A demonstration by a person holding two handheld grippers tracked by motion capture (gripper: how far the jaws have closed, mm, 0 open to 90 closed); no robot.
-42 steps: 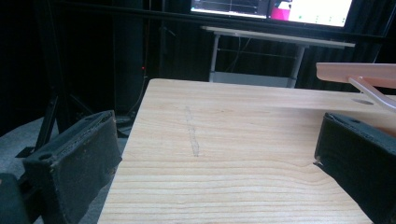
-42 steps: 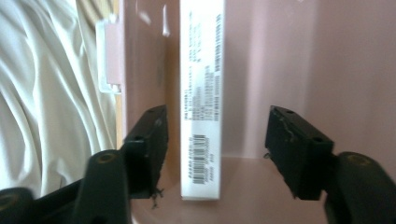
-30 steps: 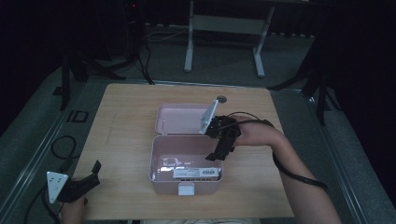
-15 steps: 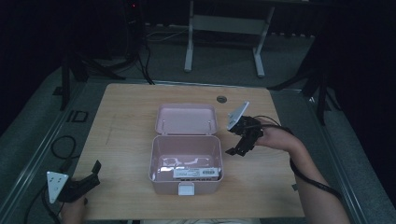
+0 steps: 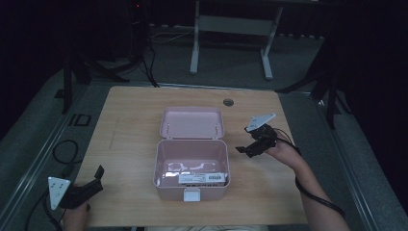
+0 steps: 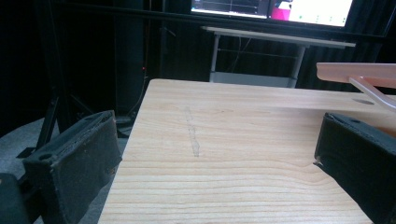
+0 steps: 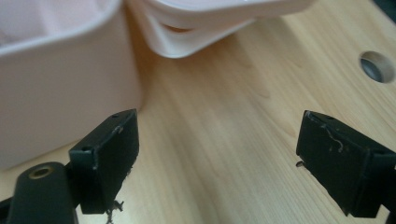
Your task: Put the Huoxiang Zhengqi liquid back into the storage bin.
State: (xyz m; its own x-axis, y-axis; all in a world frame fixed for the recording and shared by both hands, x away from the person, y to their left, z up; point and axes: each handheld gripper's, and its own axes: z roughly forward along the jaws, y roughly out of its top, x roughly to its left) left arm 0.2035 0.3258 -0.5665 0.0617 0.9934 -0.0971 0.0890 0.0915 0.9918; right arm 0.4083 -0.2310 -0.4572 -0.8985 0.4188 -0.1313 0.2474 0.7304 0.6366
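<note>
A pink box [image 5: 168, 191] stands open mid-table, its lid [image 5: 192, 122] laid back flat behind it. Inside, near the front wall, lies a white labelled pack [image 5: 202, 179]. My right gripper [image 5: 248, 147] hovers just right of the box with its jaws pointing at it, open and holding nothing. In the right gripper view the box's side wall [image 7: 56, 84] and the lid's corner [image 7: 210, 23] sit ahead of the open right gripper [image 7: 219, 130]. My left gripper [image 5: 98, 180] rests open at the table's front left corner. Bare wood lies ahead of the left gripper [image 6: 219, 135].
The wooden table [image 5: 130, 144] has a round cable hole [image 5: 228, 102] behind the lid, which is the hole [image 7: 376, 65] in the right gripper view. A cable trails from the right hand. A desk frame [image 5: 231, 29] and dark stands sit beyond the table.
My right gripper has drawn back to the right, from over the box's right side to the bare table beside it. The left gripper has not moved.
</note>
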